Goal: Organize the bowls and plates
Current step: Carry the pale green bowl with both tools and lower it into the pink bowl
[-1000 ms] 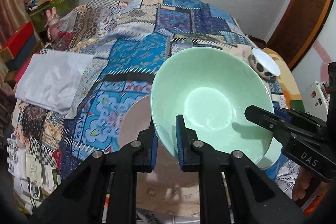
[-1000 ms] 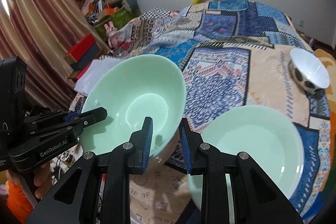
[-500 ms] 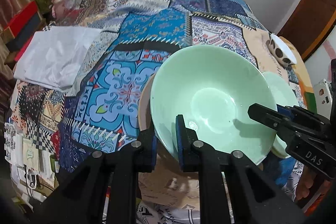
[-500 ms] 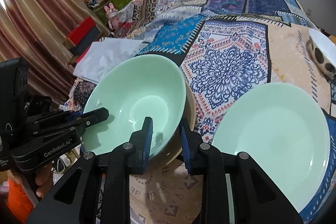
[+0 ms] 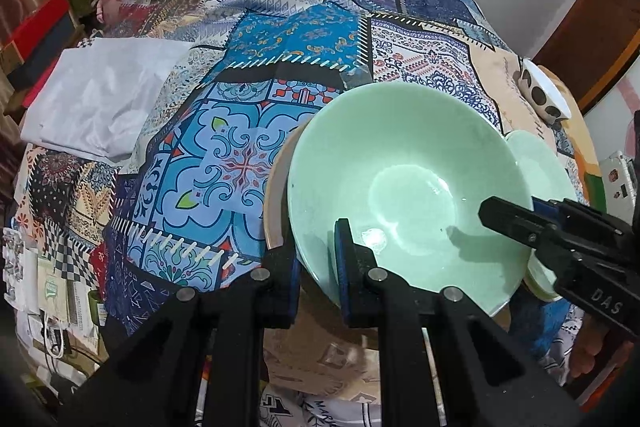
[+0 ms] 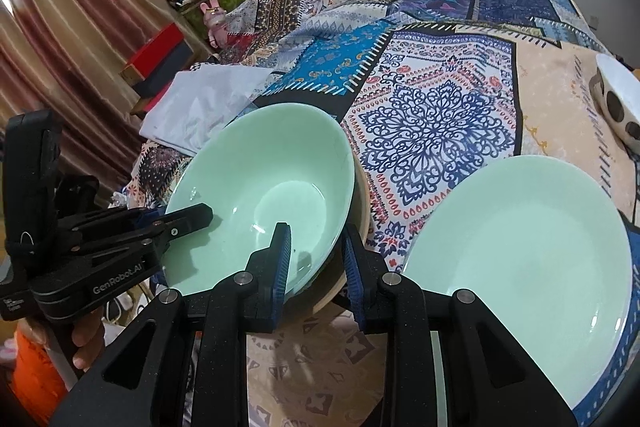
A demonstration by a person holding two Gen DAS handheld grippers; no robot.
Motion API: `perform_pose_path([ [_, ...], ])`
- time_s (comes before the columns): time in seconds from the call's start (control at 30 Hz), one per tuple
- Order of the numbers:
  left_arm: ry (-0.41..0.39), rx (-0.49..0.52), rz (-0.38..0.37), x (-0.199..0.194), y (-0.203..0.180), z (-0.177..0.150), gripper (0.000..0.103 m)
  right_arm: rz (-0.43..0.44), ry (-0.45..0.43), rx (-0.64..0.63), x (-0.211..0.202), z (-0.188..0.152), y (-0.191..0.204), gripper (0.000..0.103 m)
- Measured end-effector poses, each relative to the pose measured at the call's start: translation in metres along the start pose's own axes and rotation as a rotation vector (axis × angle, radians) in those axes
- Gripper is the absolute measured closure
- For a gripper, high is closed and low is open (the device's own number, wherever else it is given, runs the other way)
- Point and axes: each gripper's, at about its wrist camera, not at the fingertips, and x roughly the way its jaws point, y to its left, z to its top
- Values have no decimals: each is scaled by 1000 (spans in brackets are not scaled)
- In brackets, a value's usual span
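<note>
Gripping the near rim of the green bowl point(image 5: 404, 183), the left gripper point(image 5: 317, 259) is filling the bottom of the left wrist view, one blue-padded finger sitting inside the bowl and the other outside it. The bowl is tilting toward the camera over a tan plate point(image 5: 275, 187), whose edge is showing just to the bowl's left. At the bowl's right rim the right gripper point(image 5: 508, 217) is reaching in from the side, and beyond it a sliver of the green plate point(image 5: 540, 171) is peeking out. A spotted bowl point(image 5: 544, 95) is resting farther off on the patchwork cloth point(image 5: 248, 155), well apart from the others, and a white sheet point(image 5: 104, 99) is lying on the cloth's left.

Turning to the right wrist view, the right gripper point(image 6: 316, 259) is straddling the rim of the green bowl point(image 6: 264, 187) with its fingers a little apart; whether the pads are pressing the rim is hard to judge. The tan plate point(image 6: 362, 203) is showing beneath the bowl's right edge. The left gripper point(image 6: 188, 219) is clamping the bowl's opposite rim. Beside the bowl, the green plate point(image 6: 520, 259) is lying flat on the patchwork cloth point(image 6: 436, 115), with the spotted bowl point(image 6: 618, 103) at the far right.
</note>
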Motion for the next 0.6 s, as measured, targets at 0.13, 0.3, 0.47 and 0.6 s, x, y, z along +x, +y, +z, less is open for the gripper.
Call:
perform_pose_path([
  [0.13, 2, 9, 19, 1, -2, 1, 88, -51, -13, -42, -4, -2, 2, 77],
  [0.3, -15, 37, 53, 1, -8, 0, 88, -31, -15, -58, -6, -3, 0, 77],
  [0.47, -25, 84, 111, -3, -17, -1, 88, -14, -19, -45, -8, -4, -2, 76],
  [0.6, -17, 106, 131, -6, -21, 0, 78, -8, -27, -29, -15, -5, -9, 74],
])
